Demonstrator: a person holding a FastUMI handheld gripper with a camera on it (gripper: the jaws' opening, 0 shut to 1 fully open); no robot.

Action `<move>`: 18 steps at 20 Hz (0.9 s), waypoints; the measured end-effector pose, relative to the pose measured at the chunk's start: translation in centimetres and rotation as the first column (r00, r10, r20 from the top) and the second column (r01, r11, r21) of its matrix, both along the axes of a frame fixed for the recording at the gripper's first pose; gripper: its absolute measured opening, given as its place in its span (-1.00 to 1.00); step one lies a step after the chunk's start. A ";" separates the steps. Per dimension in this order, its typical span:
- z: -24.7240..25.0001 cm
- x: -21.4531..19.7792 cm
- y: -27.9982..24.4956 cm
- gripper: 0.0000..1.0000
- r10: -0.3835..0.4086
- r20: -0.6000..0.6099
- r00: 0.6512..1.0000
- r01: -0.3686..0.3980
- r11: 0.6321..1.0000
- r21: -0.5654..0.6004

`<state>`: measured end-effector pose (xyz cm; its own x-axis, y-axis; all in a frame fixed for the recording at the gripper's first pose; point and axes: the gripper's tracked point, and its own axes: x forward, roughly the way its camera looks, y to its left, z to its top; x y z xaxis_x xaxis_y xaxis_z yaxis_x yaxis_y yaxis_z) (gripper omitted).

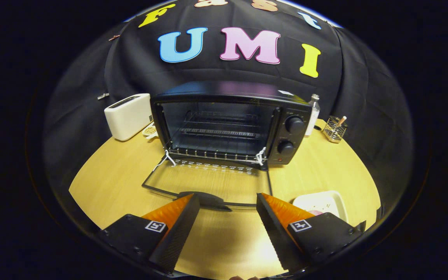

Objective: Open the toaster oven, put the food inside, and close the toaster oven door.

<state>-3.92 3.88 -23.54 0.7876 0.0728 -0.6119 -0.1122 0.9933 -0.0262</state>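
Observation:
A black toaster oven stands on the wooden table with its glass door folded down flat toward me. The door's handle lies just ahead of my fingertips. Inside, a wire rack shows, with nothing on it. My gripper is open, fingers wide apart, nothing between them. A white plate with something pink on it sits to the right, partly hidden behind the right finger.
A white toaster stands left of the oven. A clear bottle and a wire holder with a stick in it are at the right rear. Two knobs face me on the oven's right panel.

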 end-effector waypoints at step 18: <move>-3.8 -0.7 -26.4 0.96 -0.131 -0.310 0.942 0.127 0.991 -0.032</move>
<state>-4.57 -22.50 -27.36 0.5602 -0.0255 -0.8280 0.0124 0.9997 -0.0224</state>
